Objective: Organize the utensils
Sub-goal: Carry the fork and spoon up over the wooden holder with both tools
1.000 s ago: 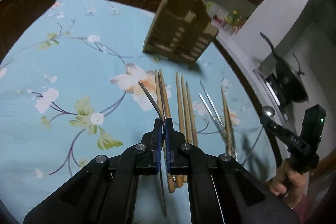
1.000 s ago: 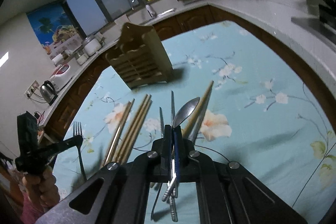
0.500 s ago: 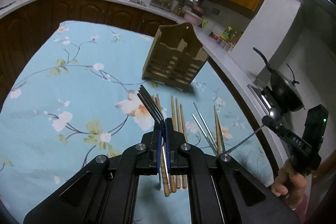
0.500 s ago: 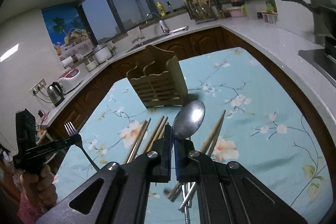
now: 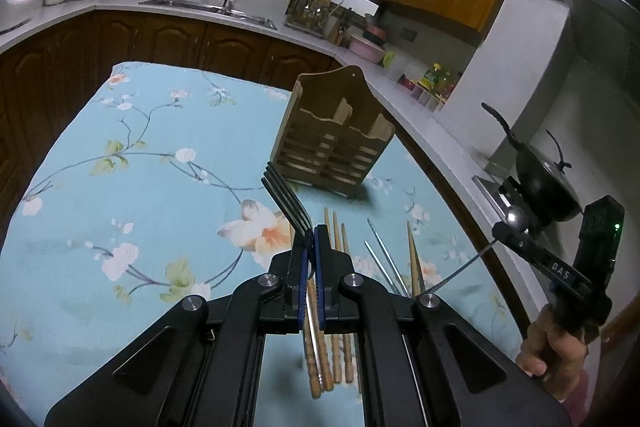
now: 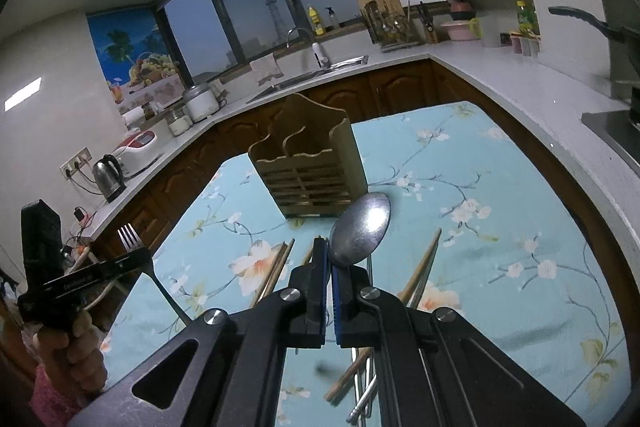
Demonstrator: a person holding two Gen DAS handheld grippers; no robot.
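Carrying: left gripper (image 5: 310, 259) clamps dark metal fork (image 5: 286, 197); right gripper (image 6: 330, 267) clamps steel spoon (image 6: 360, 227). Keep handles vertical over slatted wooden utensil holder (image 6: 308, 167), well clear of dividers.

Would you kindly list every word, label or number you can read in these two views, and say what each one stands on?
"DAS": white letters on the finger of the right gripper, seen from the left wrist.
White lettering on the finger of the left gripper, seen from the right wrist: too blurred to read.
Labels on the bottles on the counter: too small to read.
Nothing readable on the wooden holder.
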